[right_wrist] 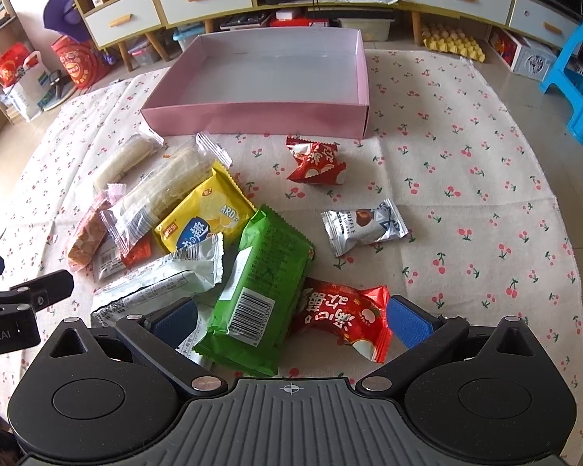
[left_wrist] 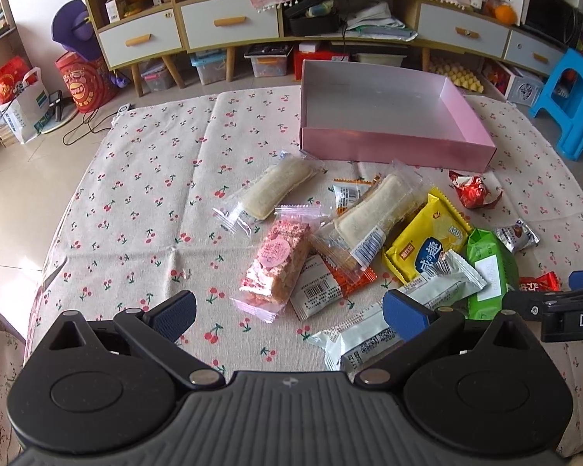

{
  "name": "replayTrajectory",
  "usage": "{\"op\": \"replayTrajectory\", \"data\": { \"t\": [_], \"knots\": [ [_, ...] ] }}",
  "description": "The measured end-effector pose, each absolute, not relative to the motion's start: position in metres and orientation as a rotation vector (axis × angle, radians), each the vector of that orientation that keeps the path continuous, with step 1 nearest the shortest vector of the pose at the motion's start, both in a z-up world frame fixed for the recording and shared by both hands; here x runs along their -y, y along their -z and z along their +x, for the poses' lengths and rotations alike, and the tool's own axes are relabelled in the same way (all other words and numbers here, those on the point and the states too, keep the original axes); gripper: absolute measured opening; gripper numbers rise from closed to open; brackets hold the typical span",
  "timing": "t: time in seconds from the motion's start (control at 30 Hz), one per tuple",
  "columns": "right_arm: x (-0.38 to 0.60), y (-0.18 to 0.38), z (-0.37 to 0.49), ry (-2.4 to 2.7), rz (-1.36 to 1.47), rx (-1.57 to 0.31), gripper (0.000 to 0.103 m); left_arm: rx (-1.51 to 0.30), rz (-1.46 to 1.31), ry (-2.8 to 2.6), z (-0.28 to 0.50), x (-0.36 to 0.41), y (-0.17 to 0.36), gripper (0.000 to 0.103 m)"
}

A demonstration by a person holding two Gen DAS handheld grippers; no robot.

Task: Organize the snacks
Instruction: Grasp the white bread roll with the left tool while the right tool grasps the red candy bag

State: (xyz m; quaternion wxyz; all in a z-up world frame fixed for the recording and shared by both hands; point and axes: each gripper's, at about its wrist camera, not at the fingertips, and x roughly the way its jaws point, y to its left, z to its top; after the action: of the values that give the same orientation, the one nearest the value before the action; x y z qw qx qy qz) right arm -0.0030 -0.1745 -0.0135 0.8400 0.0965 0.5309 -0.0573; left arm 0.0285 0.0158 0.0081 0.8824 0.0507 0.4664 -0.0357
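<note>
An empty pink box [left_wrist: 392, 145] [right_wrist: 252, 118] sits at the far side of the cherry-print cloth. Loose snacks lie in front of it: a pink rice bar [left_wrist: 274, 264], two clear-wrapped cakes [left_wrist: 276, 188] [left_wrist: 373, 213], a yellow chip pack [left_wrist: 427, 237] [right_wrist: 206, 213], a green pack [right_wrist: 260, 291] [left_wrist: 489, 268], a white-green bar [left_wrist: 392, 318], red packs [right_wrist: 342, 318] [right_wrist: 316, 161] and a silver truffle pack [right_wrist: 363, 225]. My left gripper [left_wrist: 289, 312] hovers open over the cloth near the rice bar. My right gripper [right_wrist: 291, 320] is open, straddling the green pack and a red pack.
Behind the table stand a low cabinet with drawers [left_wrist: 229, 25], storage boxes beneath it, red bags [left_wrist: 85, 81] on the floor at left and a blue stool [left_wrist: 571, 105] at right. The cloth [left_wrist: 144, 178] lies bare at left and at the right [right_wrist: 486, 194].
</note>
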Motion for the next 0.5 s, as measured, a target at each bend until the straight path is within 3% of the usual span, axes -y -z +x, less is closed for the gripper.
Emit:
{"op": "replayTrajectory", "data": {
  "t": [0.43, 0.5],
  "knots": [
    [0.199, -0.005, 0.051, 0.134, 0.108, -1.109, 0.103, -0.984, 0.079, 0.153, 0.106, -0.043, 0.005, 0.102],
    [0.211, 0.001, 0.059, 0.132, 0.150, -1.080, 0.103, -0.996, 0.079, 0.165, 0.118, -0.048, 0.017, 0.098]
  ]
}}
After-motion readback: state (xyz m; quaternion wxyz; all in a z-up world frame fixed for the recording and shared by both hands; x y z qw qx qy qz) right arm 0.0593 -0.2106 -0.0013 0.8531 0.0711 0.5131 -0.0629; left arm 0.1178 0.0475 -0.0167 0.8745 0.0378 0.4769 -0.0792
